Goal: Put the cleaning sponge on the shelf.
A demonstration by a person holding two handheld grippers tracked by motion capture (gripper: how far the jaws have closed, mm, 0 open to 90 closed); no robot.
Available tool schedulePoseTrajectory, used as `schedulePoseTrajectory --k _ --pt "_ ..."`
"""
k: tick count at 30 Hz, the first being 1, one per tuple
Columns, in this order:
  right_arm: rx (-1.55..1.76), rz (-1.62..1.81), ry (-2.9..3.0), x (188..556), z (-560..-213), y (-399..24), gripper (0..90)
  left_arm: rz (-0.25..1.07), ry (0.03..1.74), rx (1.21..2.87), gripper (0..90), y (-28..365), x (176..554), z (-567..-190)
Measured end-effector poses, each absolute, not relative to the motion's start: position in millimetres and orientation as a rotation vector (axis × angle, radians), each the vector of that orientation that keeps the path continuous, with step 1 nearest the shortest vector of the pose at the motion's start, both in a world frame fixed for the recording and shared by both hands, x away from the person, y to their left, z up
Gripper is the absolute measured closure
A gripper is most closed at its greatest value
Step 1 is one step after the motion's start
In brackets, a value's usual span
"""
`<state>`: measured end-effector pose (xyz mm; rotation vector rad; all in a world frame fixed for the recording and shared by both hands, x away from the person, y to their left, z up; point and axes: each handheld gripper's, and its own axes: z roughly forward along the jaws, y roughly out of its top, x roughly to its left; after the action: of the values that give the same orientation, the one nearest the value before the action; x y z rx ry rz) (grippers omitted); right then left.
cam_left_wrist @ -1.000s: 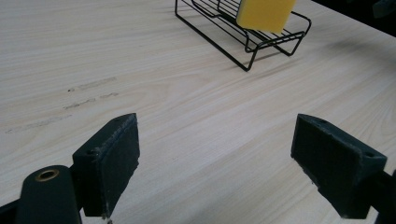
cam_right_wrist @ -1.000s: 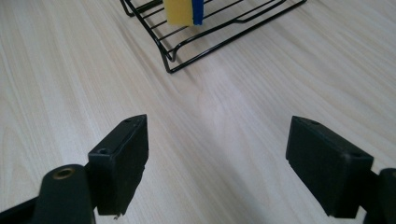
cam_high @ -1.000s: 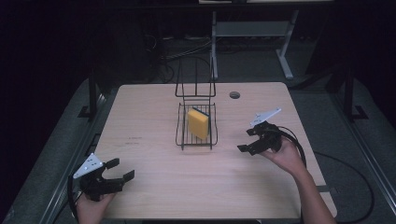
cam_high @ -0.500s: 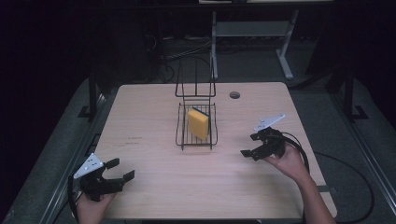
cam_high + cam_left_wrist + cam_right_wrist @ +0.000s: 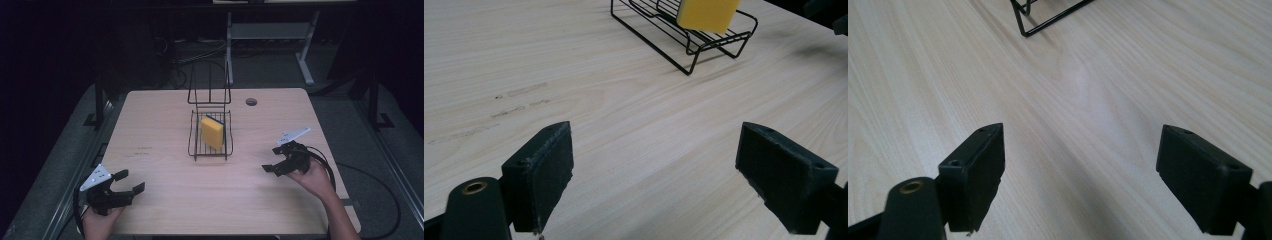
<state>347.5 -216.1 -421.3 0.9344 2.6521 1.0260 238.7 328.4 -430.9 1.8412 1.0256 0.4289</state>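
Both grippers, left (image 5: 129, 182) and right (image 5: 274, 159), hold their jaws wide apart over the table (image 5: 160, 125), sponge (image 5: 212, 132) sitting tilted in the rack (image 5: 210, 150).

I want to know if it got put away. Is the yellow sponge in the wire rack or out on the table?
In. The yellow sponge stands tilted inside the black wire rack, resting on its wires, not on the table.

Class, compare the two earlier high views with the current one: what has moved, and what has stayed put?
The right gripper has drawn back from beside the wire rack toward the person's edge of the table, jaws open and empty throughout. The left gripper stayed at the near left corner, also open. The yellow sponge remains leaning in the rack, untouched.
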Motion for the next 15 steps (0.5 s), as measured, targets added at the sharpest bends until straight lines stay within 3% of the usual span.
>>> schedulePoseTrajectory --k 15 --pt "0.966 1.014 2.645 336 -432 -227 19.1 0.427 1.024 1.846 14.7 328 239 -431"
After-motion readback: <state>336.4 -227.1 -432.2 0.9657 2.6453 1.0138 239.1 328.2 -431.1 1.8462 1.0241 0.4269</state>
